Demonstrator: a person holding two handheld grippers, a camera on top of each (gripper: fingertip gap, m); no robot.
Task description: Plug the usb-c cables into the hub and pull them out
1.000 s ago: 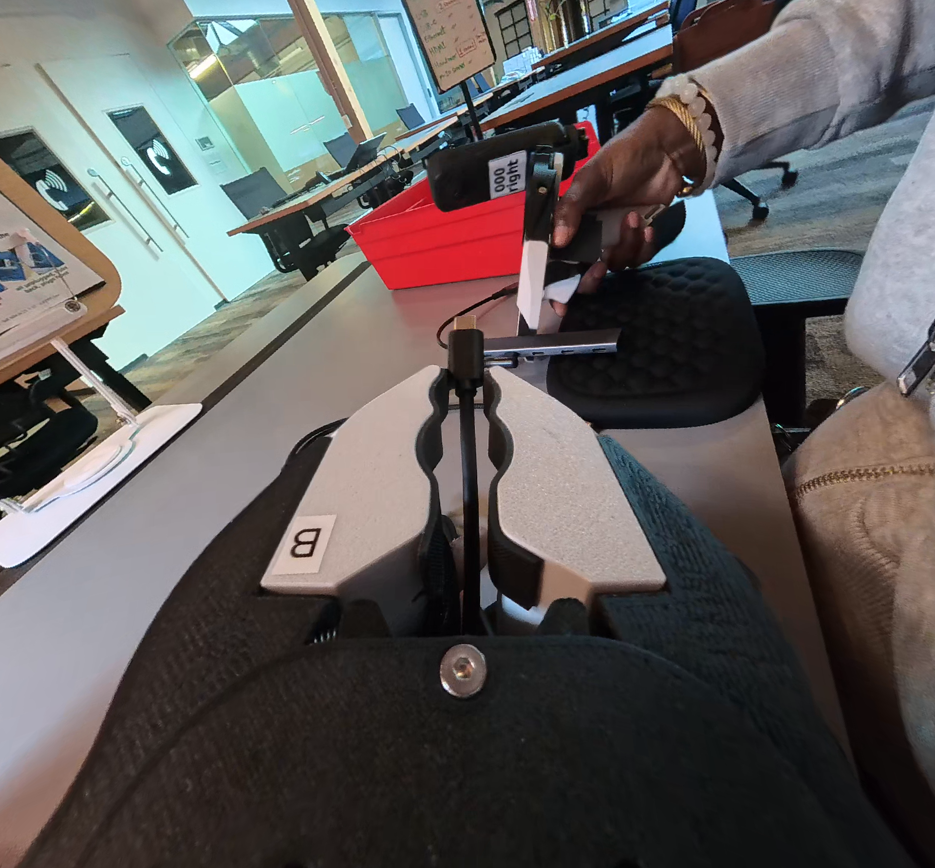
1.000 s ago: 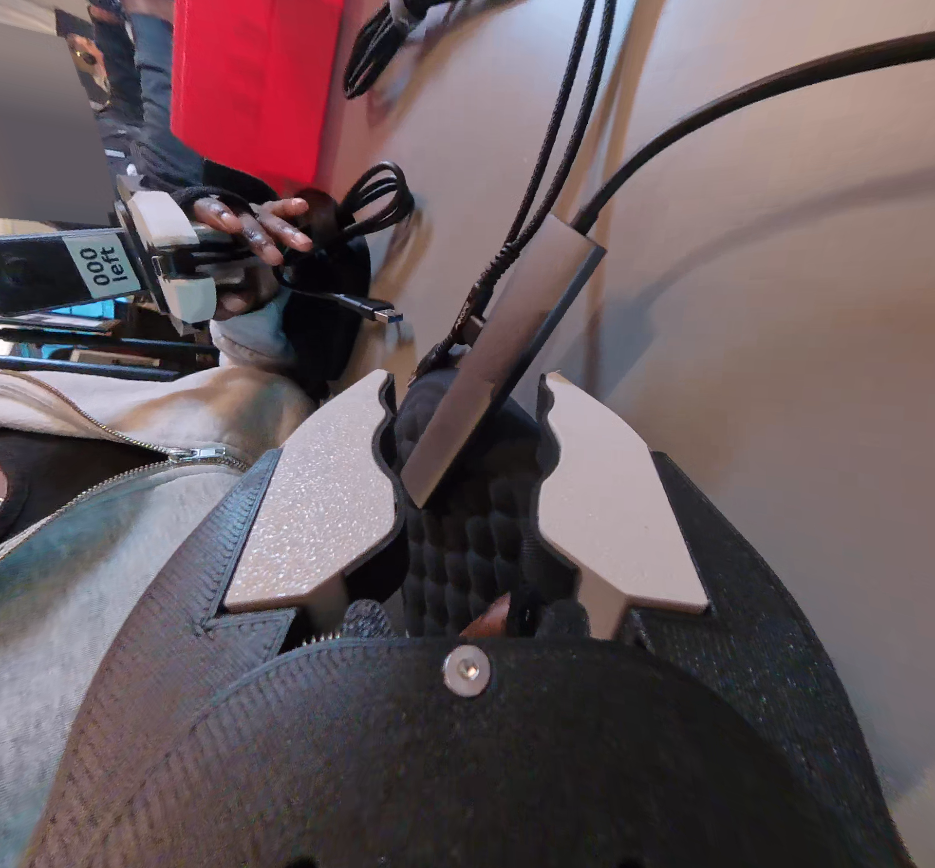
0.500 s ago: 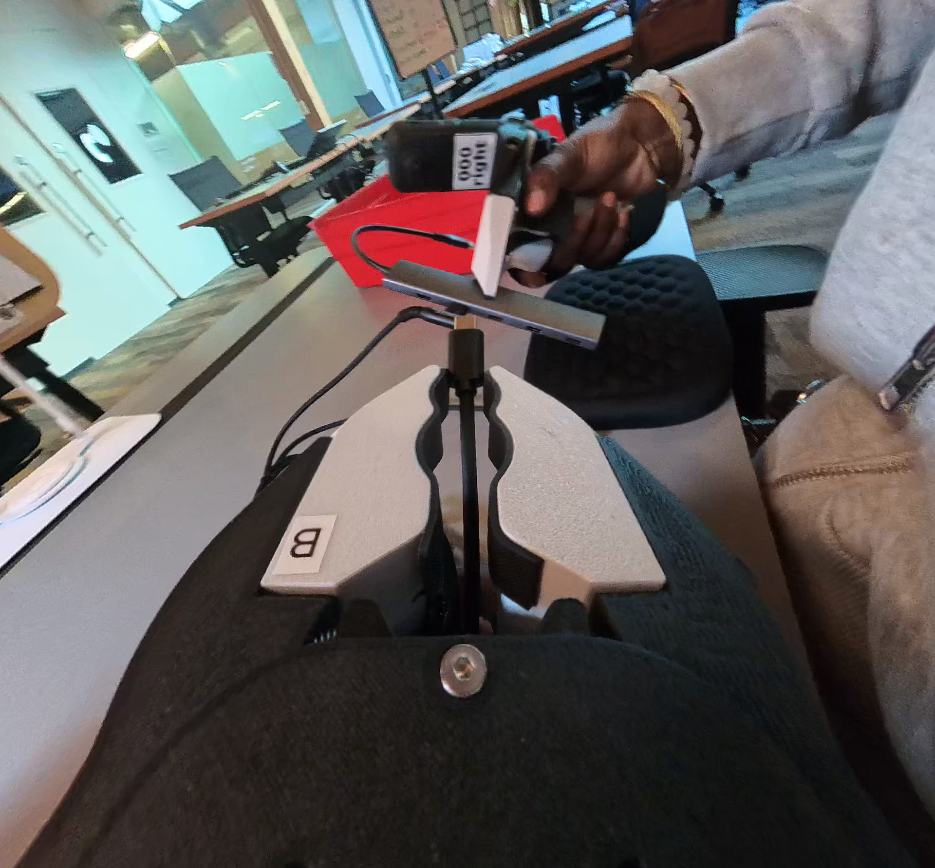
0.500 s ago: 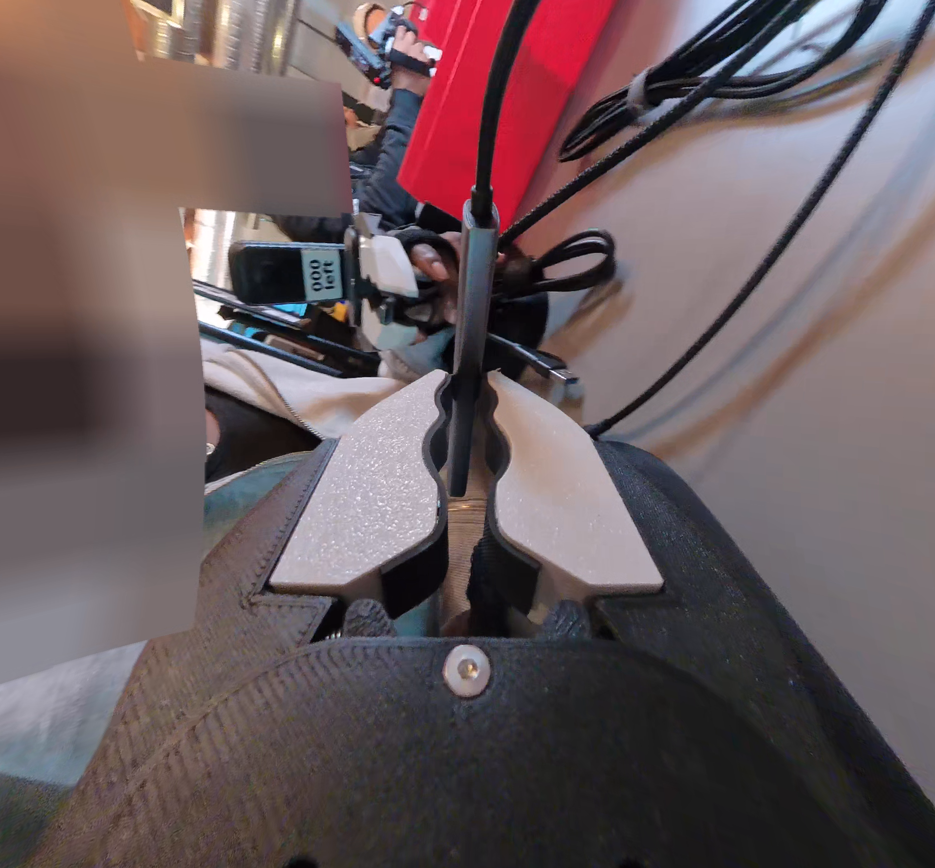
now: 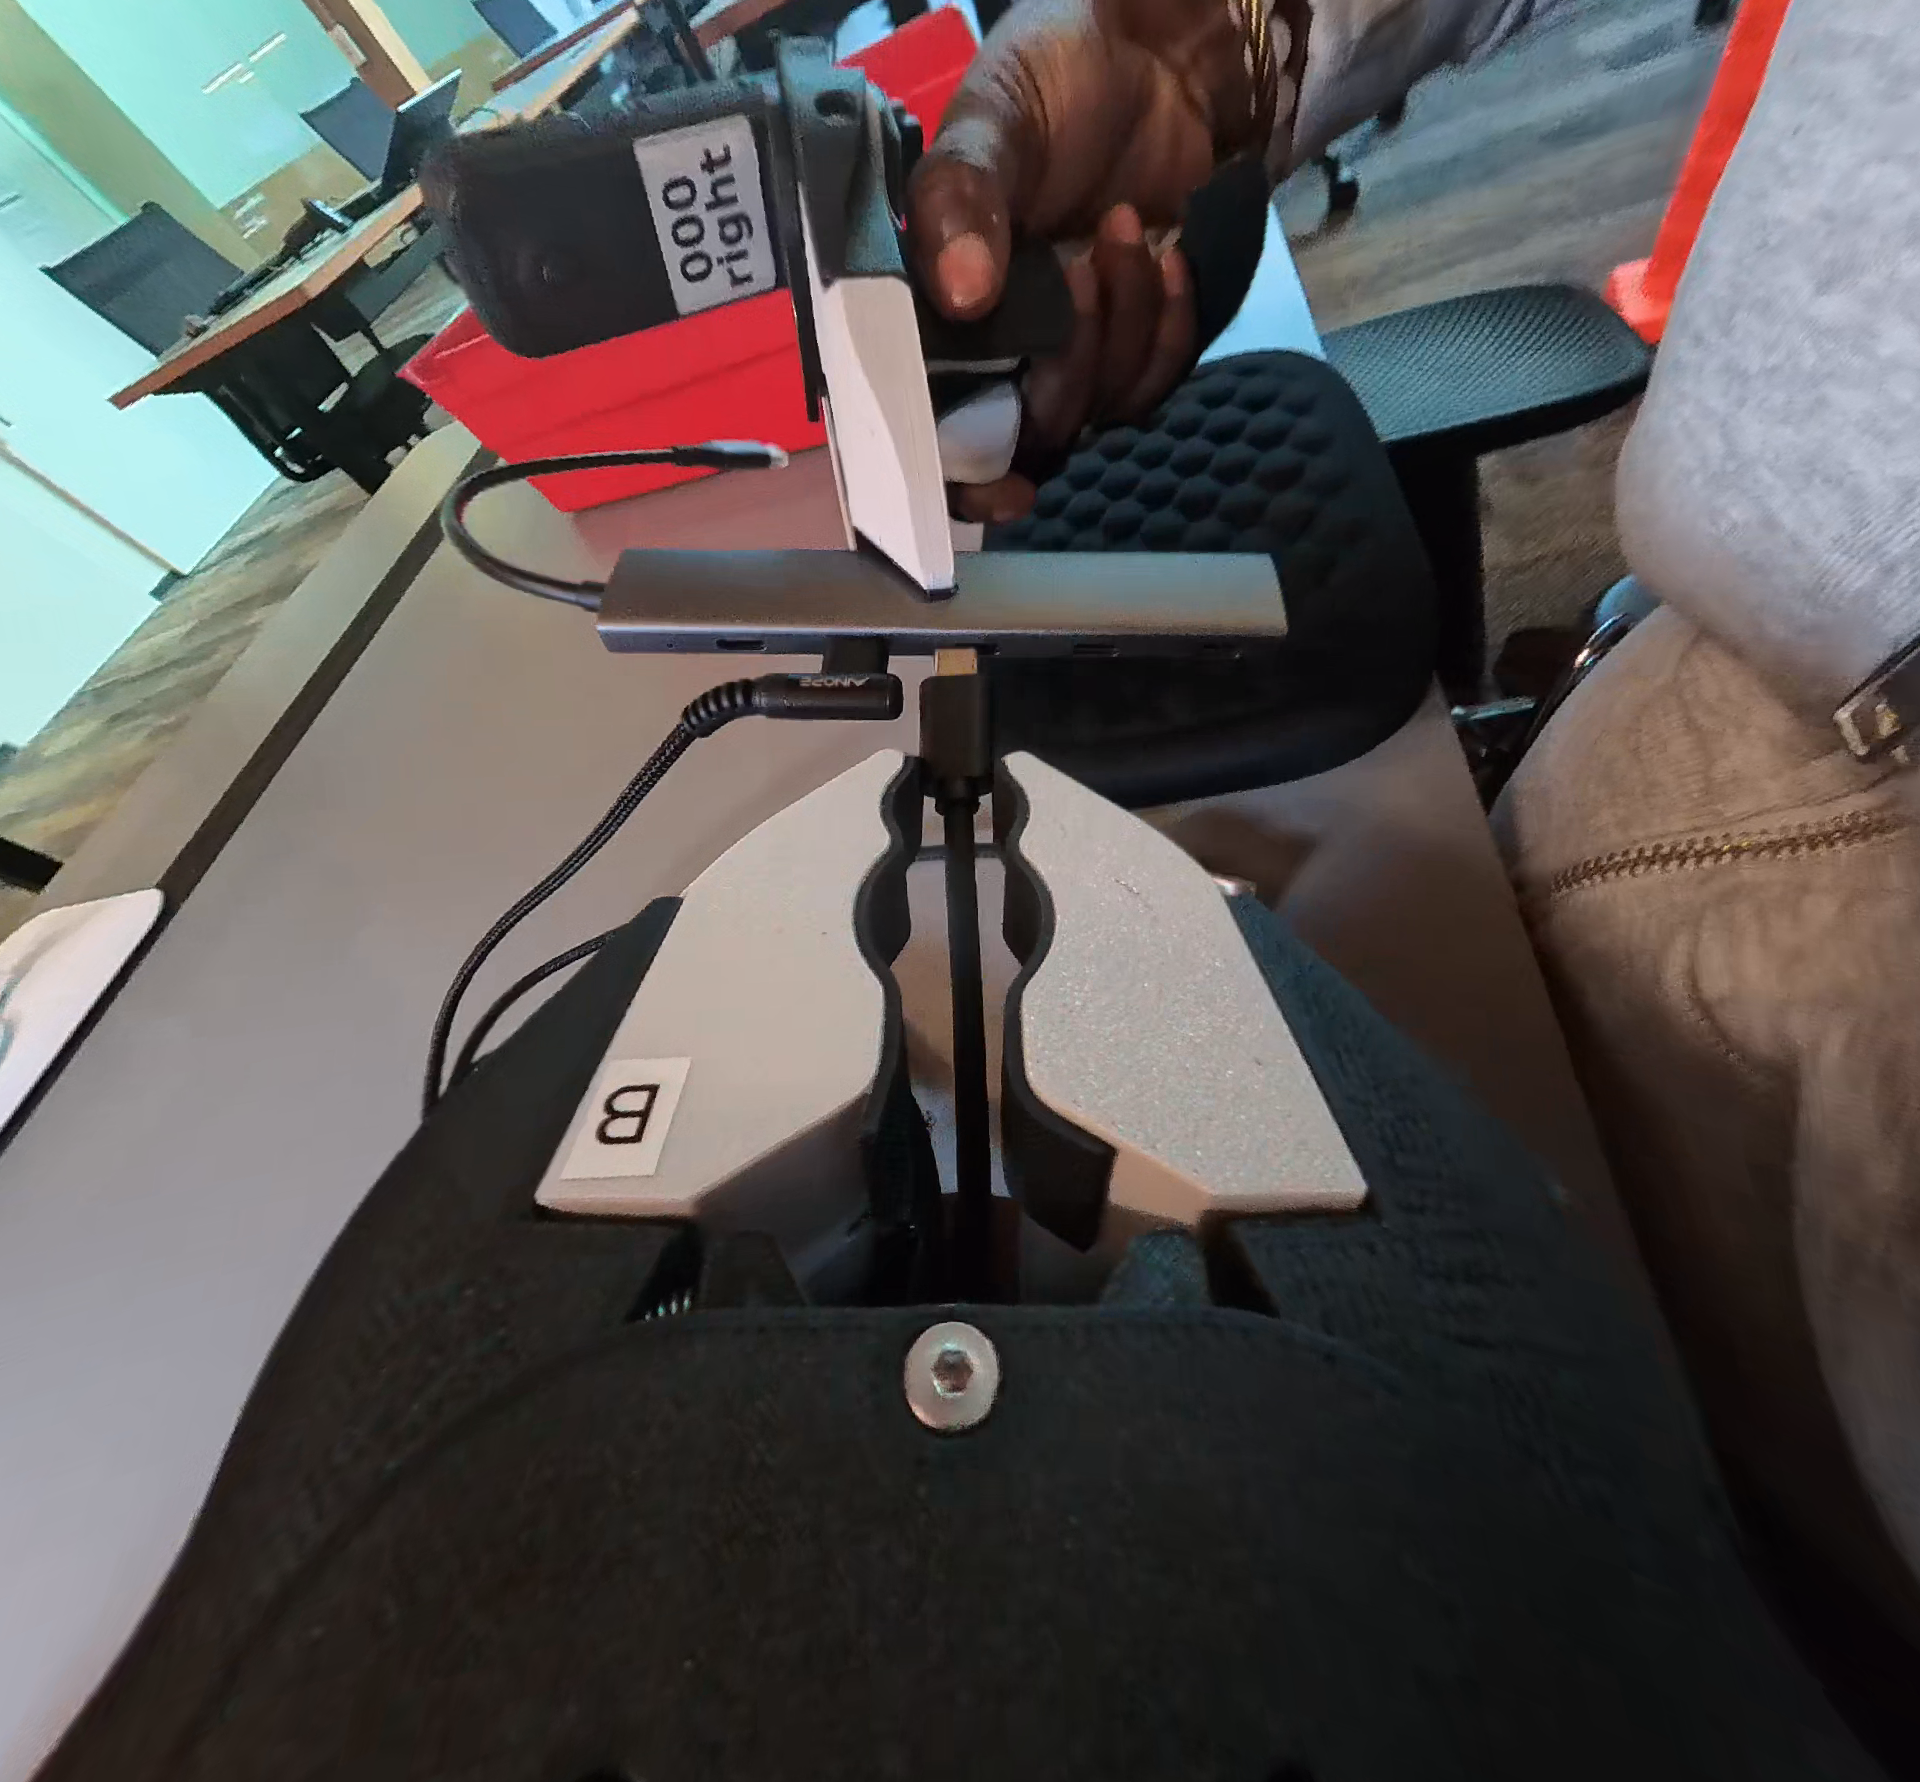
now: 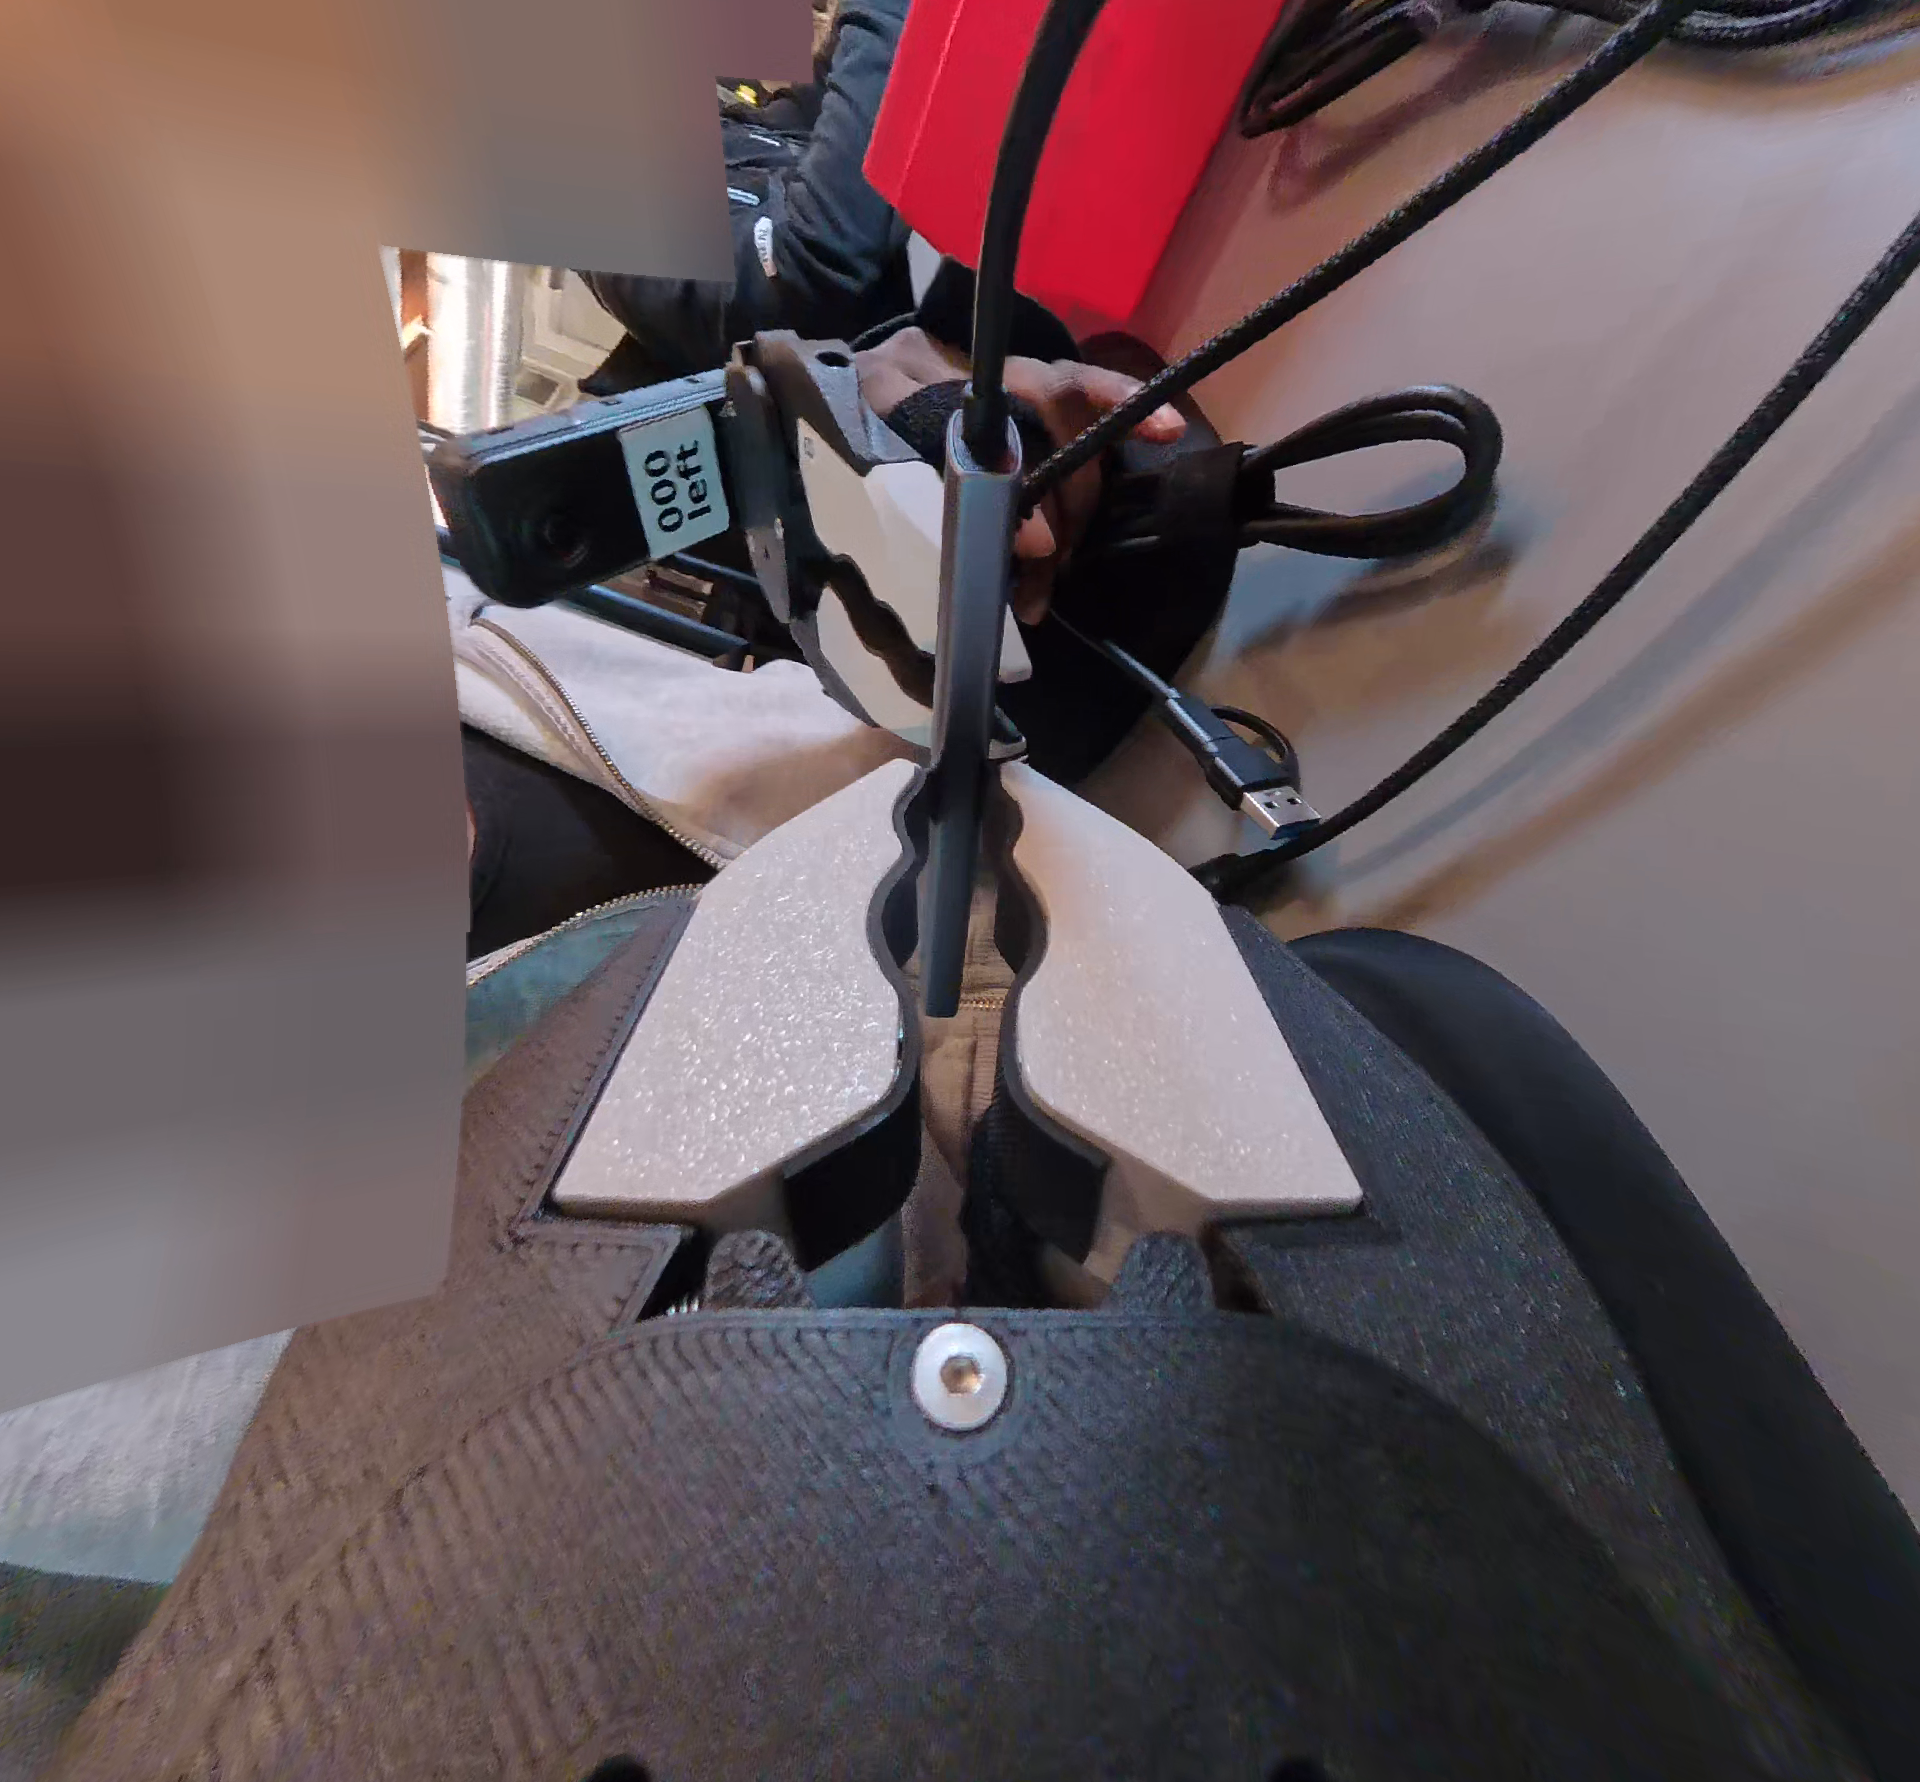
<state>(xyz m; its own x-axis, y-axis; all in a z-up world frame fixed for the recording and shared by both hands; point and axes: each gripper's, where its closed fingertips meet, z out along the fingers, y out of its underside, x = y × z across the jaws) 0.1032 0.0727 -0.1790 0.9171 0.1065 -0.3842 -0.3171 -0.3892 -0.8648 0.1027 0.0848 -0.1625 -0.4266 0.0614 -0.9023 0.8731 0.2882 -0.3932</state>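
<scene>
USB-C plug at hub port

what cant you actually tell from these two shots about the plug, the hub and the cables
- Left wrist view: how deep the plug sits in the hub; its tip meets the port edge-on.
- Left wrist view: the hub's top face under the right gripper, covered by its jaws.
- Right wrist view: the hub's ports; only a thin edge shows.
- Right wrist view: the braided cable runs off the frame's right edge.
- Right wrist view: the upper left, under a blur patch.

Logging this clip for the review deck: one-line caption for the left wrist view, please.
Left gripper, shut on a USB-C cable, meets its plug with the grey hub held by the right gripper.
</scene>
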